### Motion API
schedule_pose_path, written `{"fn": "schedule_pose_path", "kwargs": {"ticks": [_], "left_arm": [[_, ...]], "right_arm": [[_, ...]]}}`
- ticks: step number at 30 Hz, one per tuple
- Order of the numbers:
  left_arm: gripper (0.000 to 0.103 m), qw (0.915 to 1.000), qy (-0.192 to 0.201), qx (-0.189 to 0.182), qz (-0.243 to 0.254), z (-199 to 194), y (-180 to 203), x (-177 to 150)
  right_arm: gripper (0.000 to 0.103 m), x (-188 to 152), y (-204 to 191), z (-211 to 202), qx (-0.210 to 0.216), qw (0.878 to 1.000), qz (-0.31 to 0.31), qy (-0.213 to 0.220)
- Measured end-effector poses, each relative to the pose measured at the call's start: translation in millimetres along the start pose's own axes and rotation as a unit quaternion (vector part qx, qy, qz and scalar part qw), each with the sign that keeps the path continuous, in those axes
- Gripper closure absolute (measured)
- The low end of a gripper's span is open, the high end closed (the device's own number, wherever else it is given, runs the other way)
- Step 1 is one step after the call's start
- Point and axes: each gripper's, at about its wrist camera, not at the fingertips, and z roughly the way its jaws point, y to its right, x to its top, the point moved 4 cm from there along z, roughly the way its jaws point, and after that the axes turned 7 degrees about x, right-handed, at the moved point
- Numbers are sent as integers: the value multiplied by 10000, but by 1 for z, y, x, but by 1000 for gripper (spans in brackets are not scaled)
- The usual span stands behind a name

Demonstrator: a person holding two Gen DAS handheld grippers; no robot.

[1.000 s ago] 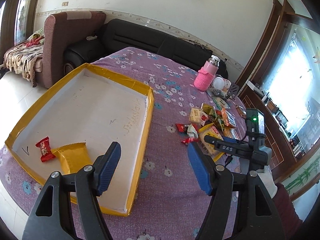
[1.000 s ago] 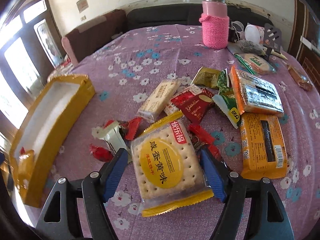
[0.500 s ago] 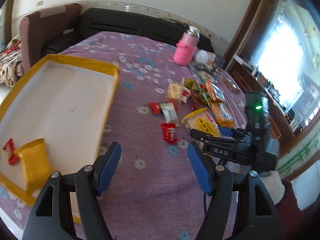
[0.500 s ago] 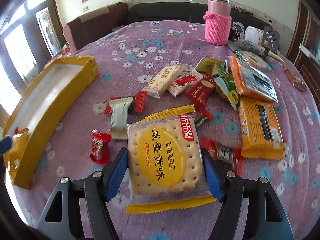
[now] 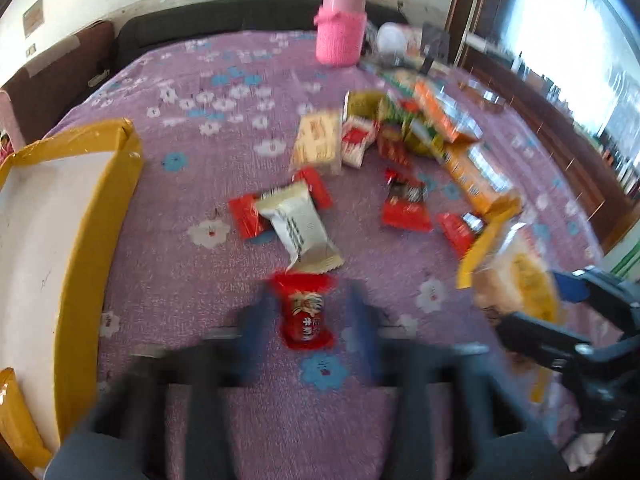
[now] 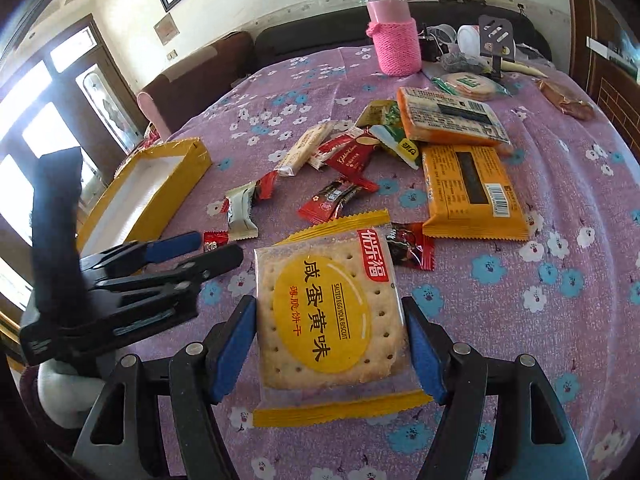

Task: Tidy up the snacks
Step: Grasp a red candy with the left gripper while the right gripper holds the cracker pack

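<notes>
A small red candy [image 5: 306, 316] lies on the purple flowered tablecloth, just in front of a white wrapped snack [image 5: 300, 228]. My left gripper [image 5: 311, 302] is down over it, blurred, and its jaws are closing, with a blue pad against each side of the candy. In the right wrist view the same left gripper [image 6: 218, 246] has narrow jaws with the candy [image 6: 215, 239] at their tips. My right gripper [image 6: 330, 346] is shut on a yellow salted egg yolk biscuit pack [image 6: 326, 316], held above the table. The yellow-rimmed tray [image 5: 100, 208] lies to the left.
Several loose snacks lie in a pile mid-table, among them two orange packs [image 6: 468, 188]. A pink sleeved bottle [image 6: 394, 44] and small clutter stand at the far edge. A yellow pack [image 5: 12, 420] is in the tray. A dark sofa lies beyond the table.
My left gripper swung right from over the tray to the loose snacks, sank, and narrowed its jaws around the red candy. My right gripper shifted with the biscuit pack still in it.
</notes>
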Motion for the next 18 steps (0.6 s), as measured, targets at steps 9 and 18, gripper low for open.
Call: {"fn": "schedule_pose_path", "kwargs": {"ticks": [9,18], "left_arm": [[79,9986,209,-241,-424,-18,-14,0],[79,9908,864,-408,-957,-99,-70,2]], "right_arm": [[31,-3,-2,-3,142,9999,60,54],[31,7,-45,-20,454,9986,-184,201]]}}
